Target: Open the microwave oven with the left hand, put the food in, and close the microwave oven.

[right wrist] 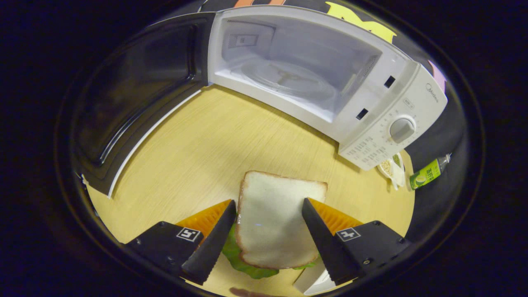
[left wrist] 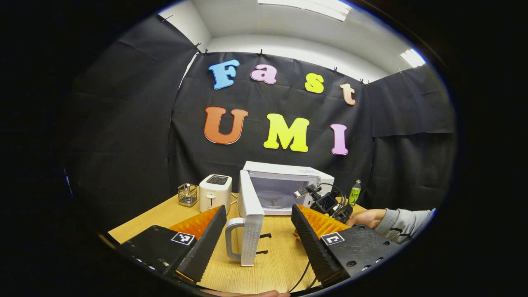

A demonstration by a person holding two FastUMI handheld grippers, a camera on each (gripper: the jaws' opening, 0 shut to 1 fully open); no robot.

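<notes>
Both tongs stood spread: the left tongs point(left wrist: 258, 231) gaped on either side of the handle point(left wrist: 232, 238) of the microwave door point(left wrist: 251, 214), gripping nothing, while the door hung swung wide from the microwave point(left wrist: 288, 185). The right tongs point(right wrist: 269, 231) straddled a sandwich point(right wrist: 274, 218) lying on the table point(right wrist: 214, 152) just before the oven's bare cavity point(right wrist: 297, 70); whether they pressed the bread I could not tell.
</notes>
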